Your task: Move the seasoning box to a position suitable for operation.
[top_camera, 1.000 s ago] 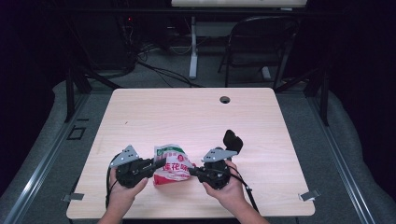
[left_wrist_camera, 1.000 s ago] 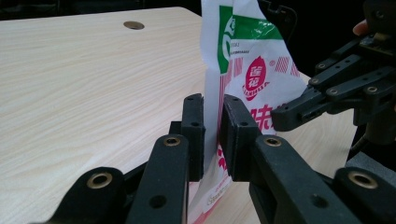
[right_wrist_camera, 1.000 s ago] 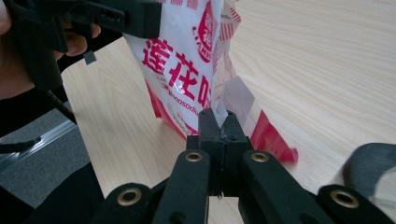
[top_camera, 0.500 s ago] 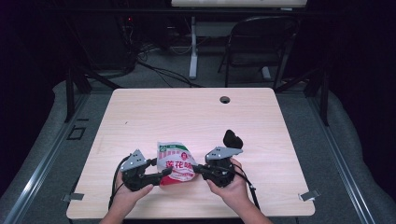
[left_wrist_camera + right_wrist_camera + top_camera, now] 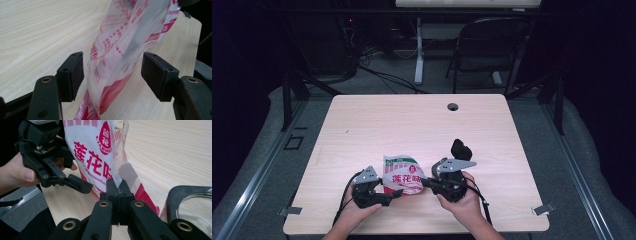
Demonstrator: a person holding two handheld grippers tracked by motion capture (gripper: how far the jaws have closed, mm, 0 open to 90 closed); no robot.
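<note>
A white and red plastic bag [image 5: 403, 175] with red print stands near the table's front edge, between both grippers. My right gripper [image 5: 427, 183] is shut on the bag's right edge; in the right gripper view its jaws [image 5: 119, 188] pinch a clear flap of the bag [image 5: 92, 152]. My left gripper [image 5: 395, 195] sits low at the bag's left side. Its jaws have just been opening. In the left gripper view the bag [image 5: 117, 50] hangs between the two pads [image 5: 76, 71] with a gap on each side.
A black object [image 5: 460, 148] lies on the wooden table [image 5: 412, 125] just behind the right gripper; its black rim [image 5: 175, 195] appears at the right gripper view's lower right. A cable hole [image 5: 453, 106] is at the table's far side. A folding chair [image 5: 492, 45] stands beyond.
The left gripper has let go of the bag's left edge, its jaws have spread, and the hand has sunk toward the table. The right gripper keeps its grip.
</note>
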